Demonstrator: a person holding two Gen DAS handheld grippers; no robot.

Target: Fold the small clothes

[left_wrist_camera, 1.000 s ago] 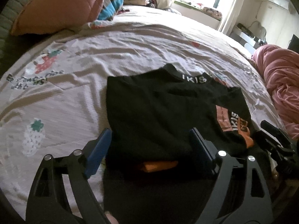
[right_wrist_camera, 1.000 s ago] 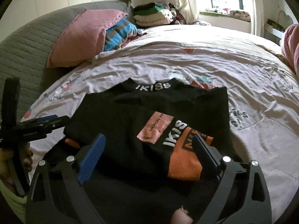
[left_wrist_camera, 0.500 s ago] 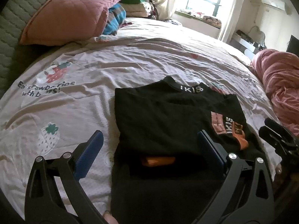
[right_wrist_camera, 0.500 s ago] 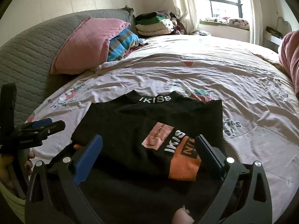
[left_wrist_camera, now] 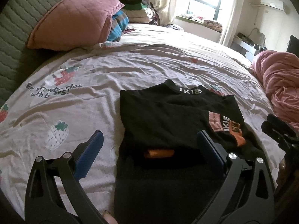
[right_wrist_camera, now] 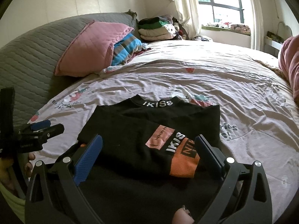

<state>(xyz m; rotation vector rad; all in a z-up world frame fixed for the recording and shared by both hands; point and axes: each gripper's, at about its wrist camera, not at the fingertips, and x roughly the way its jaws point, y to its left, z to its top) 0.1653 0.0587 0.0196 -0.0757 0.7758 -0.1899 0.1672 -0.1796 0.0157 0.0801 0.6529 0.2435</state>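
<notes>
Both tongs hang apart over the half-folded top

Left gripper (left_wrist_camera: 149, 145) gapes, empty, its left finger above bare bedsheet (left_wrist_camera: 78, 112); the black top (right_wrist_camera: 149, 130) lies flat just ahead, sleeves tucked in. Right gripper (right_wrist_camera: 149, 149) spreads above the orange cuff (right_wrist_camera: 184, 165), likely poised for the hem.

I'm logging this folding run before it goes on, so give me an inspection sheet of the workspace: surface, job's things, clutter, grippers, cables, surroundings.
Surface: wrinkled pale strawberry-print bedsheet.
Job's things: black IKISS-printed top, sleeves folded inward, orange cuffs showing, lower part unfolded.
Clutter: pink quilted pillow, blue striped fabric, stack of folded clothes, bunched pink blanket.
Grippers: left gripper and right gripper both open, holding nothing, above the top's near part.
Cables: nothing seen.
Surroundings: grey quilted headboard, bright window.
</notes>
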